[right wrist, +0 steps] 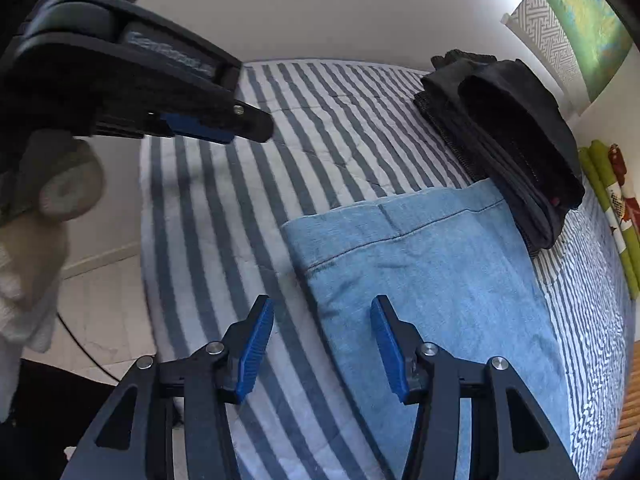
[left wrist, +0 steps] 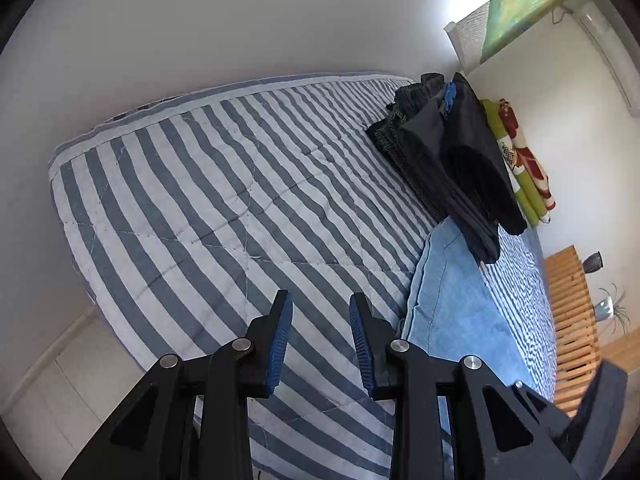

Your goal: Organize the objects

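Note:
A folded light blue cloth [left wrist: 452, 304] [right wrist: 432, 272] lies on the striped quilt of the bed [left wrist: 200, 184] [right wrist: 320, 120]. Behind it sits a stack of folded dark clothes [left wrist: 452, 160] [right wrist: 512, 148], its front edge resting on the blue cloth. My left gripper [left wrist: 320, 296] hovers open over bare quilt, just left of the blue cloth, nothing between its pads. My right gripper [right wrist: 322, 300] is open above the blue cloth's left edge, also empty. The left gripper [right wrist: 260, 124] shows from the side at upper left, held by a white-gloved hand [right wrist: 24, 260].
A rolled green and red blanket [left wrist: 524, 160] [right wrist: 616, 208] lies along the wall behind the dark stack. A slatted wooden frame [left wrist: 572, 320] borders the bed, with a vase [left wrist: 592, 261] and a plant [left wrist: 612, 308] beyond. Pale floor [left wrist: 60, 380] lies off the bed's left edge.

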The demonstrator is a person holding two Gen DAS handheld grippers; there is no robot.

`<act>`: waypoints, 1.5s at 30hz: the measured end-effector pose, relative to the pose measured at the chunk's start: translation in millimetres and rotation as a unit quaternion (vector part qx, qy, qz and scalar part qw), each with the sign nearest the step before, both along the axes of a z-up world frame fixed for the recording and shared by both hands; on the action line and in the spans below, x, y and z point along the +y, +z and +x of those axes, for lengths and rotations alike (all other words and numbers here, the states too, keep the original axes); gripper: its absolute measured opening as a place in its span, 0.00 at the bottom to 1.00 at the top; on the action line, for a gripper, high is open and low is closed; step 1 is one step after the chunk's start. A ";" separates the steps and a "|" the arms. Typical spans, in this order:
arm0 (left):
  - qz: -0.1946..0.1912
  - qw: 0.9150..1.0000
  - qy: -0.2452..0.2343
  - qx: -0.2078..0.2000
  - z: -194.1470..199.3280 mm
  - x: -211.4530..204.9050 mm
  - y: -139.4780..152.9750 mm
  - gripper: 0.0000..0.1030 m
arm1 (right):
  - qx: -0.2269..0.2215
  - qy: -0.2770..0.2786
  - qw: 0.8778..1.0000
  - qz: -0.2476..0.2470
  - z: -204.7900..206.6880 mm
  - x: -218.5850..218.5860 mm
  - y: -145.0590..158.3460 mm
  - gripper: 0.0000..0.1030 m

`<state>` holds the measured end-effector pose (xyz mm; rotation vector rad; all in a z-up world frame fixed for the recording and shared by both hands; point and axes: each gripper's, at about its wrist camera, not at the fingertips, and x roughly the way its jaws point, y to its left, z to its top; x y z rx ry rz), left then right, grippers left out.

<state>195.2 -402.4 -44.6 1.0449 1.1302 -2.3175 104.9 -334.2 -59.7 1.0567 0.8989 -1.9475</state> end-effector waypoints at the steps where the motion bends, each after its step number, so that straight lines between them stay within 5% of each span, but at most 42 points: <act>1: 0.001 1.000 0.000 0.000 -0.3 -1.0 -0.4 0.31 | -0.011 -0.015 1.000 -0.005 -7.4 0.7 0.6 0.26; 2: 0.002 1.000 -0.002 0.000 1.7 -0.9 2.2 0.31 | -0.039 -0.035 0.998 -0.020 -19.6 7.3 4.5 0.11; 5: 0.002 1.000 -0.018 0.005 -0.3 3.4 5.9 0.31 | -0.100 -0.091 0.988 -0.078 -50.2 35.5 29.1 0.07; 9: 0.015 0.998 -0.062 -0.005 -14.8 21.1 -3.2 0.32 | -0.101 -0.119 0.980 -0.124 -76.9 74.4 73.4 0.06; 11: 0.031 0.996 -0.085 -0.003 -22.6 31.6 -9.2 0.47 | -0.093 -0.136 0.976 -0.142 -89.3 91.9 95.4 0.06; 14: 0.049 0.994 -0.098 0.003 -33.7 44.0 -14.8 0.52 | -0.091 -0.160 0.968 -0.169 -107.7 119.4 124.2 0.06; 20: -0.034 0.988 -0.146 -0.019 -87.3 68.6 5.1 0.52 | -0.065 -0.187 0.958 -0.207 -122.7 171.8 172.0 0.06; 25: -0.096 0.969 -0.212 -0.087 -161.0 86.8 -7.6 0.52 | -0.043 -0.206 0.948 -0.238 -115.7 215.5 206.7 0.06; 27: -0.134 0.958 -0.234 -0.103 -180.7 101.9 -15.3 0.49 | -0.034 -0.216 0.943 -0.251 -117.7 234.5 221.4 0.06; 28: -0.148 0.951 -0.251 -0.104 -185.9 110.9 -14.9 0.21 | -0.030 -0.221 0.941 -0.255 -118.2 242.7 227.9 0.06; 30: -0.165 0.946 -0.255 -0.115 -195.6 121.0 -9.2 0.06 | -0.020 -0.231 0.938 -0.259 -119.4 256.4 237.6 0.06; 35: -0.208 0.961 -0.175 -0.058 -216.7 117.5 39.1 0.05 | -0.023 -0.248 0.929 -0.274 -124.2 280.3 245.1 0.06; 37: -0.286 0.945 -0.123 -0.098 -237.1 124.5 38.2 0.03 | -0.020 -0.249 0.929 -0.271 -126.2 281.7 243.1 0.06; 40: -0.218 0.947 -0.191 -0.139 -254.2 125.7 25.2 0.10 | -0.024 -0.250 0.931 -0.266 -130.4 281.0 237.4 0.06; 45: -0.187 0.960 -0.192 -0.080 -192.4 109.5 49.7 0.46 | -0.031 -0.239 0.933 -0.269 -125.7 277.2 233.4 0.06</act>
